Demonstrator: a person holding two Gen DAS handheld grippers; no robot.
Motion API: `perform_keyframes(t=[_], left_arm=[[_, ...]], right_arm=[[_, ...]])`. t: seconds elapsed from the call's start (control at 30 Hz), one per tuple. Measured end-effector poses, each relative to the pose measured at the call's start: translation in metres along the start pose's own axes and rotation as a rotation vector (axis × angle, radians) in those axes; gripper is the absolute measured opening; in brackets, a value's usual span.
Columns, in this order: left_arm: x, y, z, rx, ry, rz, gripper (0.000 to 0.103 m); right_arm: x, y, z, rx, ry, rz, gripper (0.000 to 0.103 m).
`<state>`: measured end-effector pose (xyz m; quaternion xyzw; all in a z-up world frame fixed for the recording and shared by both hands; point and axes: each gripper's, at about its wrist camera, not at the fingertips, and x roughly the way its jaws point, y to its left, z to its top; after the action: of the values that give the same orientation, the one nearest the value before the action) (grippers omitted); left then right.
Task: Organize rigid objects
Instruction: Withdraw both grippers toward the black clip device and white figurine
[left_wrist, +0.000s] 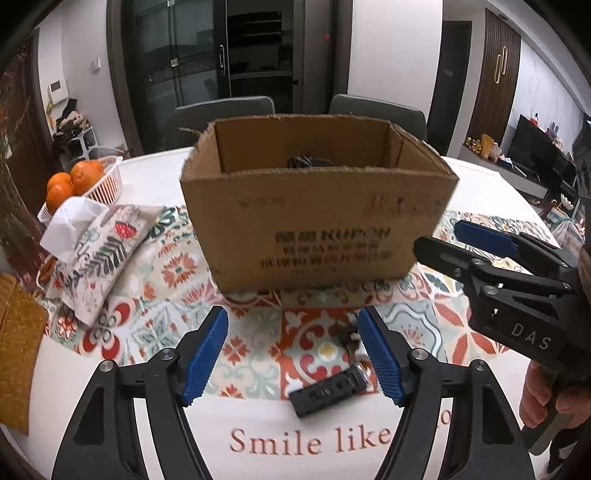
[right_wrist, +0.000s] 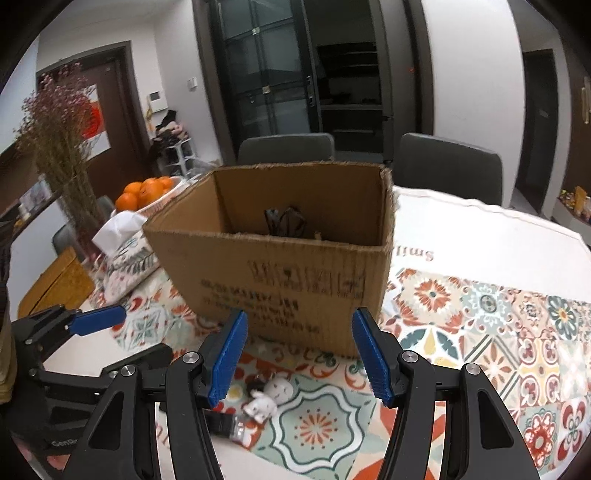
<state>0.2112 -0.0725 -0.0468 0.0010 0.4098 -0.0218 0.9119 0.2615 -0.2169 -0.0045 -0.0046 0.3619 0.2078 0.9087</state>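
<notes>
An open cardboard box (left_wrist: 317, 218) stands on the patterned tablecloth, with dark cables inside (left_wrist: 308, 161); it also shows in the right wrist view (right_wrist: 280, 254). A black USB-like stick (left_wrist: 328, 391) lies in front of my left gripper (left_wrist: 293, 354), which is open and empty just above it. A small white figurine (right_wrist: 267, 397) and the black stick (right_wrist: 225, 424) lie below my right gripper (right_wrist: 299, 354), which is open and empty. The right gripper (left_wrist: 465, 238) shows in the left wrist view beside the box's right side.
A tissue pouch (left_wrist: 92, 251) and a white basket of oranges (left_wrist: 105, 182) sit left of the box. Dried flowers (right_wrist: 62, 147) stand at far left. Two grey chairs (right_wrist: 450, 166) stand behind the table. A cork mat (left_wrist: 14, 350) lies at the left edge.
</notes>
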Motion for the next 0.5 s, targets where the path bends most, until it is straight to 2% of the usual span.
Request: perform_keyframes(t=[0.17,0.23,0.5], left_arm=[[0.002,-0.008,-0.017,-0.009,0.022,0.005,0.076],[0.004,-0.011,-0.023,-0.017,0.029,0.003,0.08],[0.012,-0.022,-0.041,-0.036,0.078,-0.012,0.082]], right_arm=[[0.003,0.0,-0.011,-0.043,0.035,0.036,0.06],[0.005,-0.001,-0.016,-0.06,0.051,0.043,0.06],[0.014,0.001,-0.032,-0.134,0.103,0.116,0.06]])
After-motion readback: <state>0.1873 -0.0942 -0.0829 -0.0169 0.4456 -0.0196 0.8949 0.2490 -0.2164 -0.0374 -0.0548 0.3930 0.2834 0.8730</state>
